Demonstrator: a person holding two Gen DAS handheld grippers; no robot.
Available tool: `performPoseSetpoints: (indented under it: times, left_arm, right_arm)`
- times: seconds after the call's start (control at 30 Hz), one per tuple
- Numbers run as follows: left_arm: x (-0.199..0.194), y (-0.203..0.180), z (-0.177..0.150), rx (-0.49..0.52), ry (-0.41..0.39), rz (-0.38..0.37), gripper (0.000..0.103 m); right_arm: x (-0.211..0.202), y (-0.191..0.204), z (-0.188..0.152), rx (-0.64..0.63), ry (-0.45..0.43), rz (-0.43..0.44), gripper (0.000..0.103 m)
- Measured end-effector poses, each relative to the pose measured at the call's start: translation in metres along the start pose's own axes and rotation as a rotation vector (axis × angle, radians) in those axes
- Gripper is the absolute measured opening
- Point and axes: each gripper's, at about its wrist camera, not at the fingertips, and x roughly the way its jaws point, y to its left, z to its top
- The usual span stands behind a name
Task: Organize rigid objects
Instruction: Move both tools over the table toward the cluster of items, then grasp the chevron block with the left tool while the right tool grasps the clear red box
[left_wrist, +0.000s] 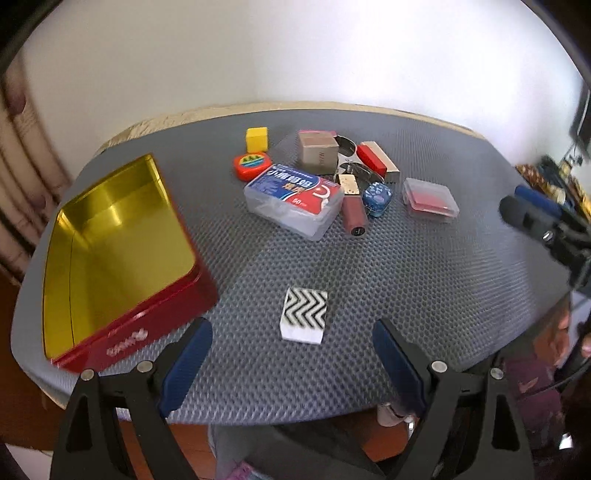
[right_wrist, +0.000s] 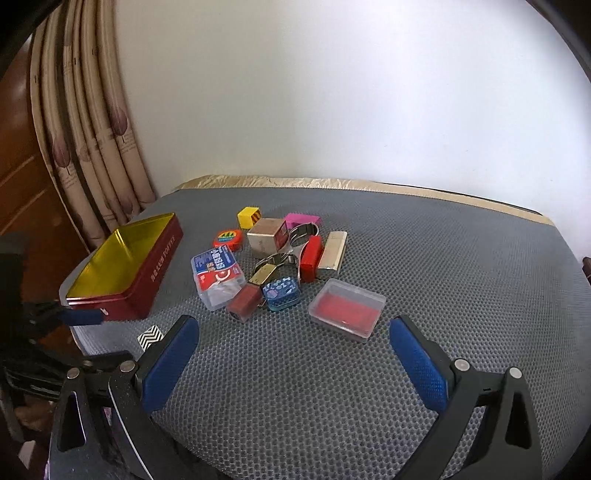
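Note:
An open red tin with a gold inside (left_wrist: 110, 243) sits at the table's left and holds nothing; it also shows in the right wrist view (right_wrist: 129, 266). A pile of small things lies mid-table: a clear floss box (left_wrist: 293, 201), yellow cube (left_wrist: 256, 138), red tape measure (left_wrist: 251, 164), tan box (left_wrist: 317, 153), blue tin (left_wrist: 377, 195), clear case with a red inside (left_wrist: 430, 199) (right_wrist: 347, 308). A black-and-white zigzag block (left_wrist: 304, 314) lies alone. My left gripper (left_wrist: 291, 362) is open just before the block. My right gripper (right_wrist: 293, 362) is open, short of the clear case.
A grey honeycomb mat (left_wrist: 424, 277) covers the table, with a beige cloth edge at the back (right_wrist: 332, 182). A white wall stands behind. Curtains (right_wrist: 88, 147) hang at the left. The right gripper shows at the right edge of the left wrist view (left_wrist: 535, 218).

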Motion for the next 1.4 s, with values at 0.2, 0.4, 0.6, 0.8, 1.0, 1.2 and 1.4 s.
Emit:
performPoseSetpoints:
  times: [0.2, 0.4, 0.6, 0.8, 1.0, 1.2, 1.4]
  left_arm:
    - [0.023, -0.002, 0.012, 0.009, 0.036, 0.005, 0.091]
    - [0.037, 0.002, 0.013, -0.012, 0.06, 0.011, 0.091]
    - [0.043, 0.0, 0.011, 0.013, 0.067, 0.024, 0.091]
    - [0.045, -0.005, 0.009, 0.037, 0.066, 0.036, 0.091]
    - [0.049, -0.007, 0.007, 0.05, 0.075, 0.031, 0.09]
    - [0.055, -0.012, 0.004, 0.066, 0.096, 0.001, 0.049]
    - [0.048, -0.016, 0.001, 0.08, 0.071, -0.005, 0.029]
  right_arm:
    - [0.006, -0.003, -0.003, 0.013, 0.02, 0.013, 0.103]
    - [0.01, -0.003, -0.006, 0.015, 0.029, 0.018, 0.103]
    - [0.017, -0.008, -0.008, 0.036, 0.048, 0.019, 0.103]
    - [0.021, -0.009, -0.011, 0.044, 0.065, 0.021, 0.103]
    - [0.025, -0.013, -0.012, 0.057, 0.08, 0.028, 0.103]
    - [0.027, -0.016, -0.013, 0.06, 0.089, 0.023, 0.103]
    - [0.027, -0.021, -0.004, -0.026, 0.11, 0.054, 0.103]
